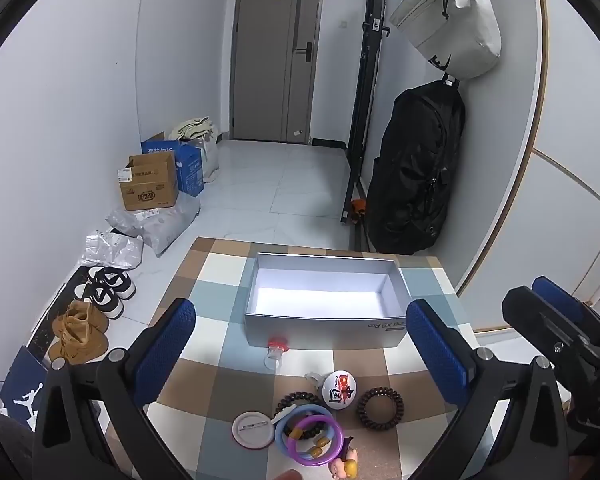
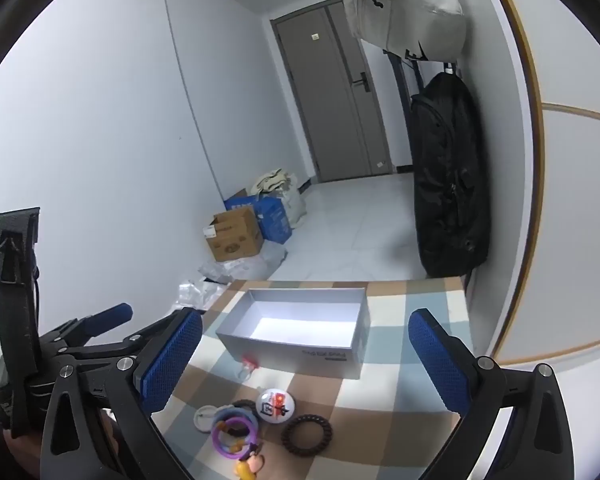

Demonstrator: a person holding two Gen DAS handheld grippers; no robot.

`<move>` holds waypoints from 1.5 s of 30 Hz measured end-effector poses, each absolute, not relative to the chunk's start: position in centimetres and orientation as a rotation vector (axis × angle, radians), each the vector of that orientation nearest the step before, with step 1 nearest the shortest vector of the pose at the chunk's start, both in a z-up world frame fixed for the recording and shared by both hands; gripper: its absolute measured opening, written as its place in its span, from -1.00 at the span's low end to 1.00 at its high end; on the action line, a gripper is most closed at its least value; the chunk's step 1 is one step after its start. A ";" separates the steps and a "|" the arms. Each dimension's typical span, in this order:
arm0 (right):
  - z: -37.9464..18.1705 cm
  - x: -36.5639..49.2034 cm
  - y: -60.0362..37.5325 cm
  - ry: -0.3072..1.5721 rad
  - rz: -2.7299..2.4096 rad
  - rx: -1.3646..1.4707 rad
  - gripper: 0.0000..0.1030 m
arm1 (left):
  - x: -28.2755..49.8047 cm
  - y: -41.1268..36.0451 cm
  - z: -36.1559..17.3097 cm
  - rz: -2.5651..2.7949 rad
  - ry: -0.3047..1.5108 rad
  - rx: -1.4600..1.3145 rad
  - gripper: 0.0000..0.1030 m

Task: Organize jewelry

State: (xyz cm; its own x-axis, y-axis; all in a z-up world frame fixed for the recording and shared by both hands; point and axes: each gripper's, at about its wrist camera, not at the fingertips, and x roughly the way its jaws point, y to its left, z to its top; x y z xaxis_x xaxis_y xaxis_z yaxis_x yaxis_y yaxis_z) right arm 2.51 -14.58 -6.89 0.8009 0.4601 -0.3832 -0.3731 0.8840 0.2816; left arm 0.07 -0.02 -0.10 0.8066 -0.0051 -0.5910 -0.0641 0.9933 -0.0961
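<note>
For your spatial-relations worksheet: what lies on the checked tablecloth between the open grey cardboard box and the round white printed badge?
A small clear ring-shaped trinket with a red top, lying against the open grey cardboard box; bare cloth separates it from the round white printed badge. Both wrist views show it.

one grey box (image 1: pixel 324 330), two round badges (image 1: pixel 339 389), two plastic bangles (image 1: pixel 319 436), one coil hair tie (image 1: pixel 380 405)

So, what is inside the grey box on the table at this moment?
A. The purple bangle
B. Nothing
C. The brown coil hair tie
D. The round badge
B: the grey box shows only its bare white floor, while the jewelry lies on the table in front of it.
</note>
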 end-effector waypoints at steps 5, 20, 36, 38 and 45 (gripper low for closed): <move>-6.9 2.3 -14.9 0.426 0.436 0.184 1.00 | -0.1 0.2 -0.2 0.022 0.614 -0.116 0.98; -7.1 2.5 -14.5 0.456 0.439 0.183 1.00 | -0.2 0.1 -0.1 0.006 0.628 -0.116 0.98; -7.2 2.4 -14.5 0.461 0.446 0.189 1.00 | -0.2 0.1 -0.2 0.001 0.630 -0.119 0.98; -7.3 2.4 -14.5 0.460 0.448 0.185 1.00 | -0.1 0.0 -0.2 -0.001 0.633 -0.121 0.98; -7.4 2.7 -14.6 0.476 0.449 0.210 1.00 | -0.3 0.2 -0.3 -0.002 0.633 -0.121 0.98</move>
State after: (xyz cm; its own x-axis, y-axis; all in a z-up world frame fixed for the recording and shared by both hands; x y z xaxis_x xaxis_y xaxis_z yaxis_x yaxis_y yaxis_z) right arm 2.74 -14.63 -7.43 0.7942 0.4625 -0.3942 -0.3662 0.8819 0.2968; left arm -0.32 0.16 -0.34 0.8066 -0.0390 -0.5898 -0.0351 0.9929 -0.1136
